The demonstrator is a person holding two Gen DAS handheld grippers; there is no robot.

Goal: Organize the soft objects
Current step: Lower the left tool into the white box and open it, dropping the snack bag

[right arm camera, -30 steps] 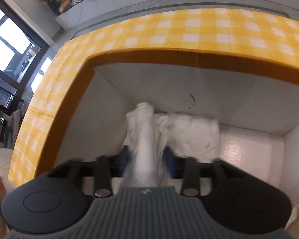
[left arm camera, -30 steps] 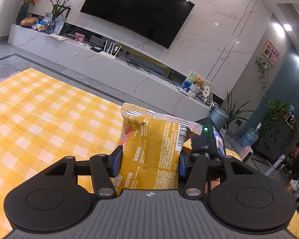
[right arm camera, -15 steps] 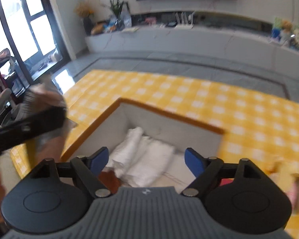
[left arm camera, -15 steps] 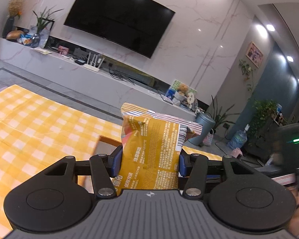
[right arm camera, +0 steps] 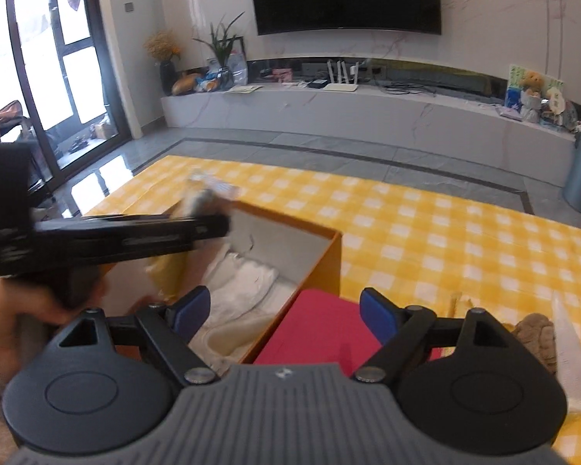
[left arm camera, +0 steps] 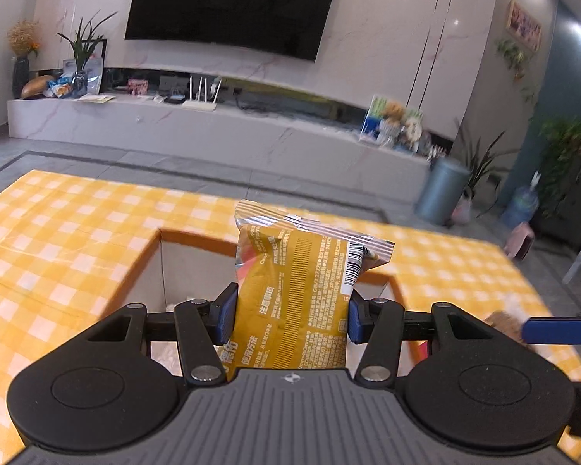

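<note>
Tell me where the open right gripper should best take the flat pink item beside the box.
Probably by the flat pink item's exposed far edge, coming from above: it lies flat against the orange cardboard box, and the right gripper hides its near part.

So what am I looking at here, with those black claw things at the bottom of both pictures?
No robot: a person holds a two-finger gripper in each hand, each with a camera looking along its fingers. The left gripper is shut on a yellow snack packet, held above an open cardboard box on the yellow checked tablecloth. The other view is from the right gripper, open and holding nothing. A white cloth bundle lies in the box. Beside the box are something red and a brown plush toy.
</note>
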